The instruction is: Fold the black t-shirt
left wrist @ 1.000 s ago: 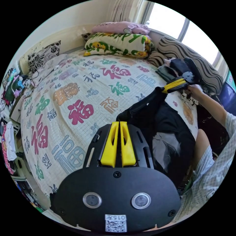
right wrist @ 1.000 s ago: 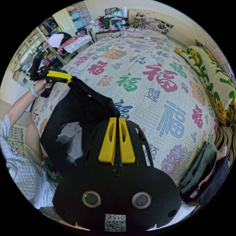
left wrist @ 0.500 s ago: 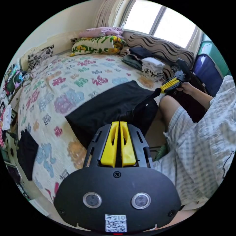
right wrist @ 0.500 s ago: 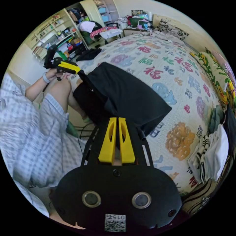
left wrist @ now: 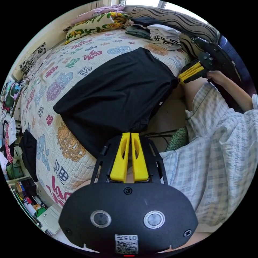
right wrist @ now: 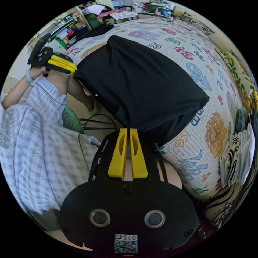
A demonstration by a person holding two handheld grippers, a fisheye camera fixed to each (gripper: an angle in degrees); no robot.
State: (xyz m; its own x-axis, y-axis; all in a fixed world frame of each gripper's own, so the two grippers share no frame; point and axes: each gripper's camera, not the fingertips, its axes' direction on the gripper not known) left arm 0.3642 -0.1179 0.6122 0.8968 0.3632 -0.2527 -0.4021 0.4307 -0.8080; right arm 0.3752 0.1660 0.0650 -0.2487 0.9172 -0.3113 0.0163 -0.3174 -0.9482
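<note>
1. The black t-shirt point(left wrist: 115, 88) lies spread over the bed point(left wrist: 48, 88), its far part flat on the patterned quilt and its near part drawn out past the bed's near edge.
2. The left gripper point(left wrist: 130, 134) has its yellow jaws together, clamped on one near corner of the shirt's edge, just off the bed's near edge.
3. In the right gripper view the left gripper point(right wrist: 74, 70) shows from the side, held in a hand point(right wrist: 36, 72), jaws pinched on the cloth's corner.
4. The right gripper point(right wrist: 127, 130) also has its jaws pressed together on the shirt's point(right wrist: 150, 80) other near corner, off the same edge.
5. In the left gripper view the right gripper point(left wrist: 179, 78) shows from the side, jaws closed on the cloth.
6. The shirt's edge runs taut between the two grippers, above the person's leg.
7. A stack of folded clothes point(left wrist: 164, 33) sits at the bed's far corner, beside a striped cushion point(left wrist: 188, 22).
8. A folded green-and-yellow blanket point(left wrist: 91, 24) lies along the bed's far edge.
9. A dark garment point(left wrist: 28, 153) hangs at the bed's left side.
</note>
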